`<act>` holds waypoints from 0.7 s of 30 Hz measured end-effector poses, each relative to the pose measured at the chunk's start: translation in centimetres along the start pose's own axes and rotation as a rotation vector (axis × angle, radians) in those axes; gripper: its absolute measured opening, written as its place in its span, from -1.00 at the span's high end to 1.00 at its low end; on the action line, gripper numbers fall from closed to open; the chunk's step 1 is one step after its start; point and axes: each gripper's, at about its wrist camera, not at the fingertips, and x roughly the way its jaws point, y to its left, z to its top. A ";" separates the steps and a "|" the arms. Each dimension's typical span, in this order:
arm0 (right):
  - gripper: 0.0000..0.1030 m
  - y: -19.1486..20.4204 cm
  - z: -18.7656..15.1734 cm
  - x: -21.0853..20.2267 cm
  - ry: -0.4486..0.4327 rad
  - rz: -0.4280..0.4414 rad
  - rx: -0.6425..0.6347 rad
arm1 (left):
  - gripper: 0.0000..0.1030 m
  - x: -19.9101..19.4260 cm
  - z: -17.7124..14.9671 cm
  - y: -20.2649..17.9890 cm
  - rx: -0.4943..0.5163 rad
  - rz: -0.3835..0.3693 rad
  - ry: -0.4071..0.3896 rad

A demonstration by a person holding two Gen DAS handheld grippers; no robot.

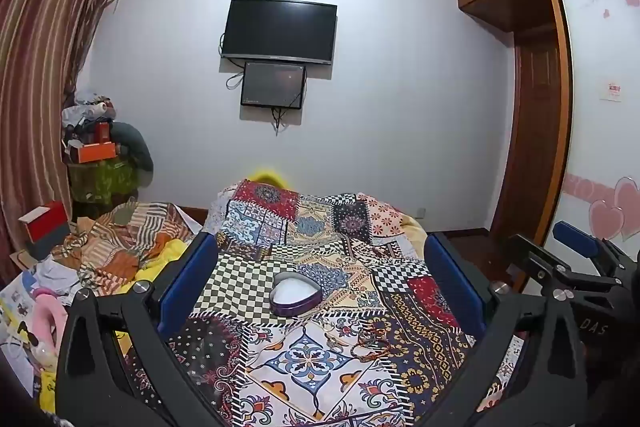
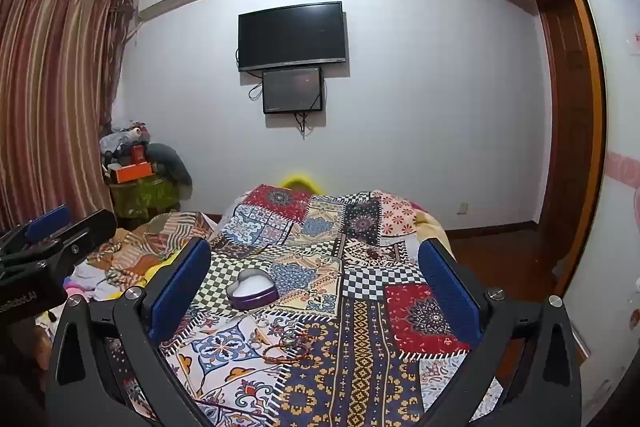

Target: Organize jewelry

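A purple heart-shaped box (image 1: 295, 294) with a white lining lies open on the patterned patchwork bedspread (image 1: 304, 359); it also shows in the right wrist view (image 2: 252, 289). Loose jewelry (image 1: 370, 341), thin bracelets and rings, lies on the cloth in front of the box, and shows in the right wrist view (image 2: 290, 345). My left gripper (image 1: 318, 275) is open and empty, held above the bed with the box between its blue pads. My right gripper (image 2: 316, 279) is open and empty, to the right of the left one (image 2: 44, 239).
A crumpled striped blanket (image 1: 124, 247) and clutter lie left of the bed. A stack of boxes and bags (image 1: 100, 155) stands by the curtain. A wardrobe (image 1: 536, 107) stands at the right; a TV (image 1: 278, 31) hangs on the far wall.
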 end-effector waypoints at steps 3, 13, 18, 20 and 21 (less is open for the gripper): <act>-1.00 0.0 0.0 0.0 0.003 0.003 0.000 | -1.00 -0.1 0.0 -0.1 0.010 0.005 -0.006; -1.00 -0.6 0.0 -0.2 0.002 0.004 0.005 | -1.00 0.7 -1.0 0.0 0.012 -0.022 0.004; -1.00 -0.4 0.0 0.1 0.004 0.003 0.006 | -1.00 0.3 -0.8 -0.2 0.017 -0.022 0.000; -1.00 -0.4 0.0 0.0 0.005 0.002 0.007 | -1.00 0.2 -0.7 -0.2 0.017 -0.018 0.000; -1.00 -0.4 -0.2 0.0 0.004 0.002 0.008 | -1.00 0.1 -0.7 -0.2 0.018 -0.018 -0.001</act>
